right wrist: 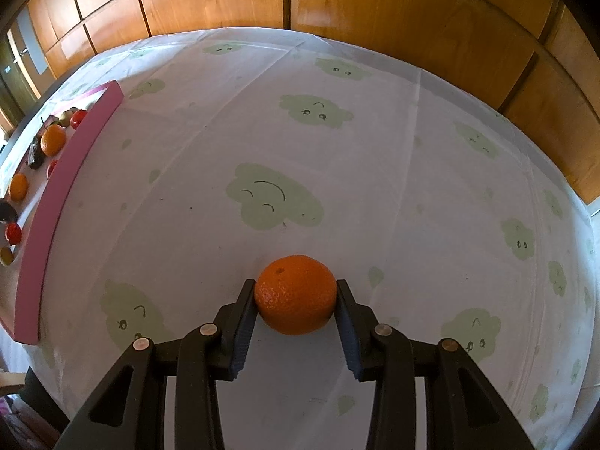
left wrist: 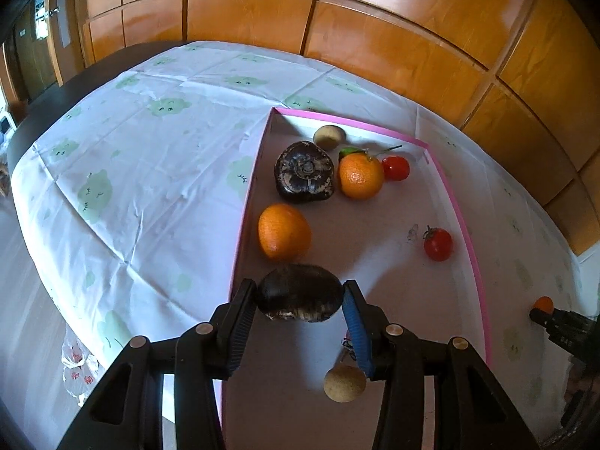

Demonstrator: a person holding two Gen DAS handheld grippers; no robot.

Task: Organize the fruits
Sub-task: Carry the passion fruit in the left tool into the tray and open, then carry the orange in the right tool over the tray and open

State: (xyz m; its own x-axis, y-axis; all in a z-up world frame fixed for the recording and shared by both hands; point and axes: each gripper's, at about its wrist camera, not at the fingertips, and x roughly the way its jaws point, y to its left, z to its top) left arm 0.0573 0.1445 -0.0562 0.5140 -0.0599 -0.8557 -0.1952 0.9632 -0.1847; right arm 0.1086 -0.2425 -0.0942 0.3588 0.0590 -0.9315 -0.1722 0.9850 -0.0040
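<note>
Cloud-print tablecloth [right wrist: 375, 172], right gripper [right wrist: 296, 300] level, clamping orange [right wrist: 296, 294]

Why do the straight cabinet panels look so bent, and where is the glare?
Left wrist view: the fisheye lens bows the wooden cabinets and the pink-rimmed box; window glare whitens the top panel, and the fruit casts soft shadows. Right wrist view: the same curving of the tablecloth; a milder sheen on the cabinets; the orange in the right gripper is sharp.

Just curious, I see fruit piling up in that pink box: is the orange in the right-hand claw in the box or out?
Out. The orange sits between the right gripper fingers above the tablecloth, apart from the pink box.
</note>
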